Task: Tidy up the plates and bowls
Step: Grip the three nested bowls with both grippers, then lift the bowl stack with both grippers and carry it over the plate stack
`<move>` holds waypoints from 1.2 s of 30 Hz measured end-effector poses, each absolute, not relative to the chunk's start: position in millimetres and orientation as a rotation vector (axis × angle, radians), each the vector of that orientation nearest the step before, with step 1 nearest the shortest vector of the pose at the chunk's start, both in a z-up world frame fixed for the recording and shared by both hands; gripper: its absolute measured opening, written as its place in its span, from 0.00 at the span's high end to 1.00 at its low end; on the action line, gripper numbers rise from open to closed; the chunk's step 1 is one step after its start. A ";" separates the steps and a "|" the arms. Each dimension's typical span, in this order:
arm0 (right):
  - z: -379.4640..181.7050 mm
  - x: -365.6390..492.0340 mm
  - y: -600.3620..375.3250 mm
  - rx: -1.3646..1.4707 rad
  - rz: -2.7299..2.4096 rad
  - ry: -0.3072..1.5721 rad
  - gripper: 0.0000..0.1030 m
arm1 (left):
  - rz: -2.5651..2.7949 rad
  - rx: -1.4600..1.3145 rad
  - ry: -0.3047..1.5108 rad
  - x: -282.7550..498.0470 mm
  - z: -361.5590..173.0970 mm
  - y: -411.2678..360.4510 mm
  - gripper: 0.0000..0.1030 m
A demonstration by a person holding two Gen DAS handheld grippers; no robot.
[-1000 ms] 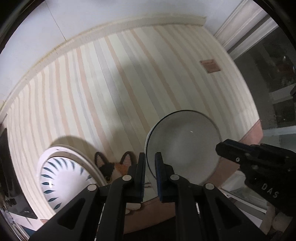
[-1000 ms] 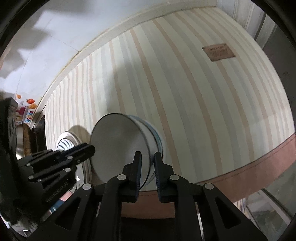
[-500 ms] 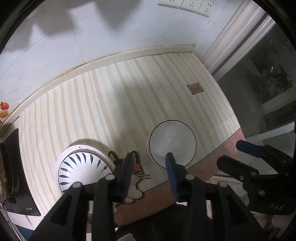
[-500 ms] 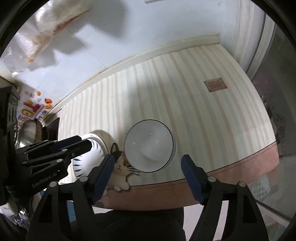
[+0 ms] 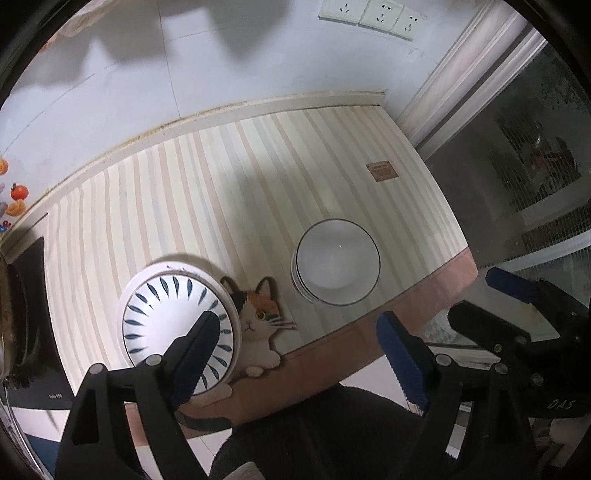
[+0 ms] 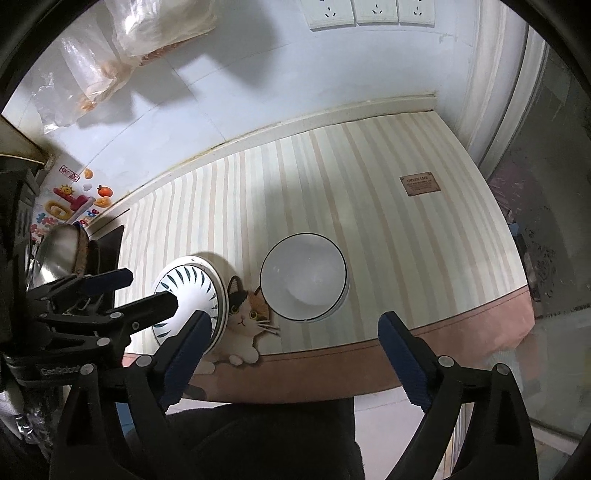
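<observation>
A stack of plain white bowls with dark rims (image 5: 338, 266) stands on the striped table mat near the front edge; it also shows in the right wrist view (image 6: 303, 277). To its left lies a white plate stack with blue leaf marks (image 5: 177, 326), also seen in the right wrist view (image 6: 190, 295). My left gripper (image 5: 295, 354) is open and empty, high above the table's front edge. My right gripper (image 6: 293, 354) is open and empty too, also raised and pulled back. Each gripper shows at the side of the other's view.
A cat-shaped coaster (image 5: 258, 321) lies between plate and bowls. A dark cooktop with a metal pan (image 6: 62, 254) is at the far left. A white wall with sockets (image 5: 369, 16) backs the table. A glass door (image 5: 517, 166) is on the right.
Both grippers were shut low at the bowl stack; they have opened wide and pulled up and back from the table. The bowls stay stacked on the mat.
</observation>
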State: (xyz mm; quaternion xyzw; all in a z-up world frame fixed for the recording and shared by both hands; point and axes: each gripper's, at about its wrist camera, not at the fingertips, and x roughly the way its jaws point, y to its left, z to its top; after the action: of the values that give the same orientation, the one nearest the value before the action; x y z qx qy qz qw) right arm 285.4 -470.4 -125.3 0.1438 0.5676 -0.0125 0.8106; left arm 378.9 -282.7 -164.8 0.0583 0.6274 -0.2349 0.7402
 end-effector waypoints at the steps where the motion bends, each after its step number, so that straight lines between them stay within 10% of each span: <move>1: -124.0 284.3 -470.2 0.304 -0.028 1.210 0.08 | -0.514 0.124 1.380 377.8 -165.8 -282.2 0.15; 36: -374.7 363.7 -550.0 0.846 0.182 1.360 0.05 | -0.528 -0.149 1.801 477.1 -382.7 -329.6 0.21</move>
State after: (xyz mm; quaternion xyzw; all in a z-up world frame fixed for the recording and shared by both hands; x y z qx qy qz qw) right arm 363.7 -550.0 -374.7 0.3785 0.6089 0.0815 0.6924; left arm 477.1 -329.6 -382.7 -0.0639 0.7732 -0.2266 0.5889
